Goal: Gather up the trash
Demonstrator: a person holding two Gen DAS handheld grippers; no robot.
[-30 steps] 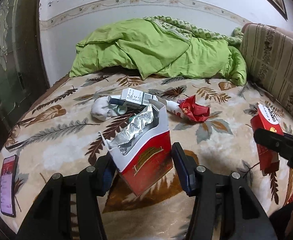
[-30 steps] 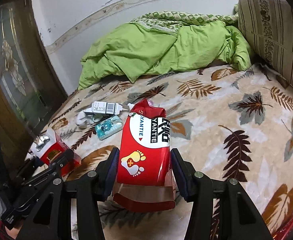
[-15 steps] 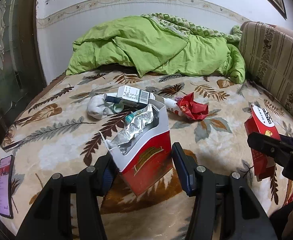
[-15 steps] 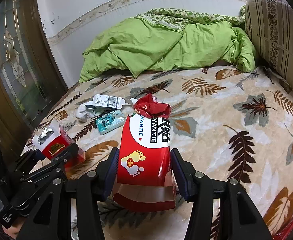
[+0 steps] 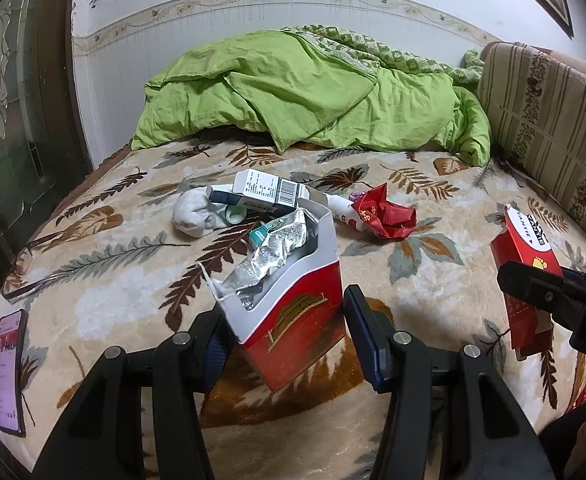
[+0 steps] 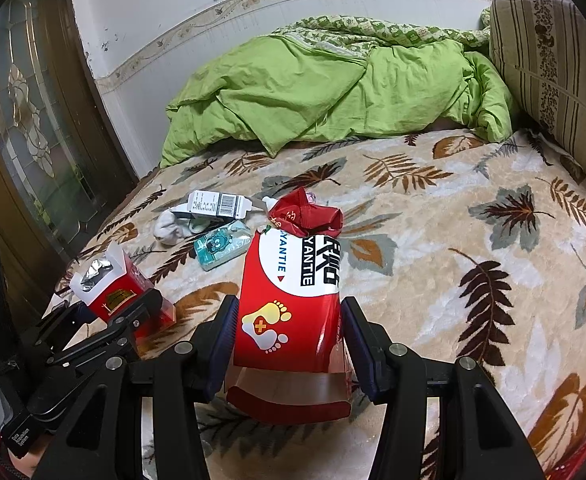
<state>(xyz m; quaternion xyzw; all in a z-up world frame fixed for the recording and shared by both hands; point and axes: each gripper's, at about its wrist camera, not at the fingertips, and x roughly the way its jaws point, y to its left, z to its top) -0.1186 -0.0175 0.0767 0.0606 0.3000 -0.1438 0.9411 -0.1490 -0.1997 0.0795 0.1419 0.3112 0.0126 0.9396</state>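
Note:
My left gripper is shut on an open red and white cigarette pack with crumpled foil inside, held above the bed. My right gripper is shut on a red and white foot-print box; it also shows in the left wrist view. On the bed lie a crumpled red wrapper, a white barcoded box, a white tube, a balled white sock and a teal tissue packet.
A leaf-patterned blanket covers the bed. A green duvet is heaped at the back. A striped headboard cushion is at the right. A phone and glasses lie near the left edge. A dark glazed door stands at the left.
Both grippers have drawn back slightly and lifted with their boxes still held. The items on the bed have not moved.

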